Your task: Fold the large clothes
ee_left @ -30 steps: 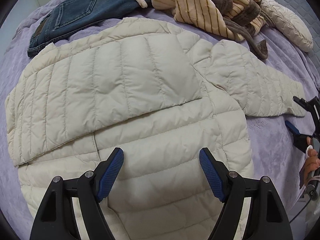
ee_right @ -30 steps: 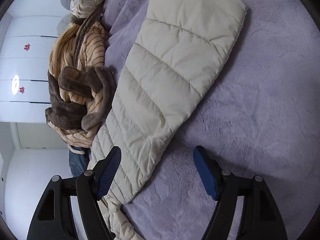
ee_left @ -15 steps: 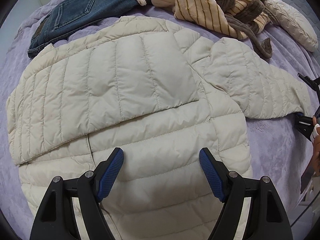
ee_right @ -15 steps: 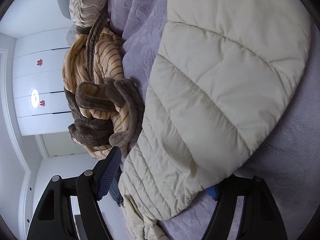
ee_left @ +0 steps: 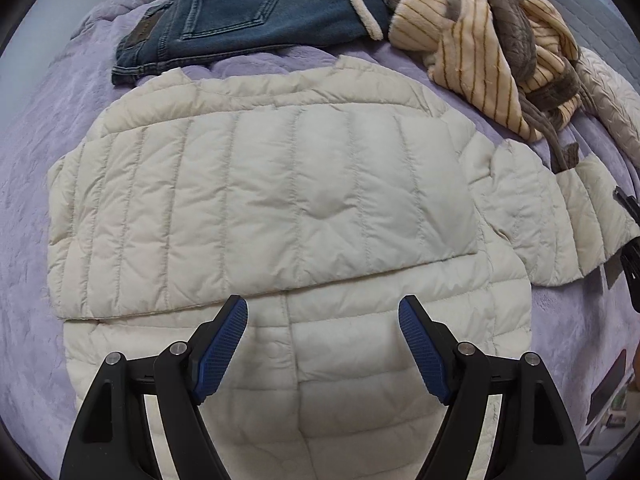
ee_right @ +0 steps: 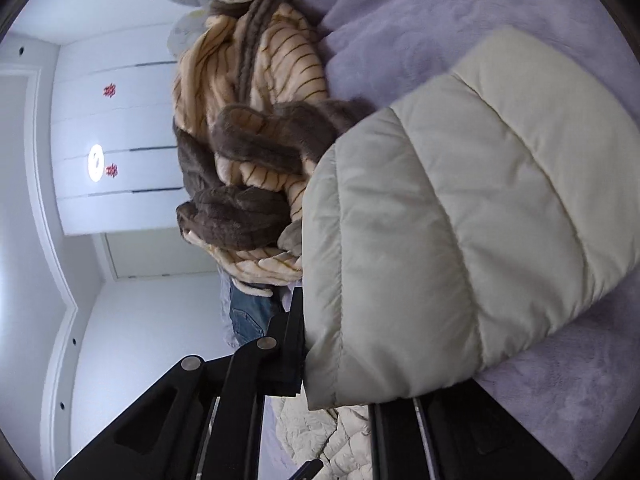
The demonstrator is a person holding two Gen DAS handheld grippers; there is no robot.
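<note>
In the left wrist view, a cream quilted puffer jacket (ee_left: 280,216) is seen spread flat on a plush lilac bedspread (ee_left: 32,184), its stitched channels puffy and slightly wrinkled. One sleeve is laid folded across the body; the other sleeve (ee_left: 560,216) is stretched toward the right edge, where its cuff is cut off by the frame beside a sliver of dark gripper. The left gripper (ee_left: 322,344) is held above the jacket's lower body with its ribbed blue pads (ee_left: 222,344) spread wide and nothing between them. Behind the jacket, dark denim jeans (ee_left: 248,12) with a stitched back pocket and a fleecy striped tan robe (ee_left: 480,40) with brown trim are heaped.

In the right wrist view, the sleeve cuff (ee_right: 460,240) fills the frame, smooth and rounded. The right gripper (ee_right: 340,392) is clamped on the cuff's edge; its pads are hidden by the fabric. White panelled cupboard doors (ee_right: 120,152), unseen from the left, are shown, slightly blurred.
</note>
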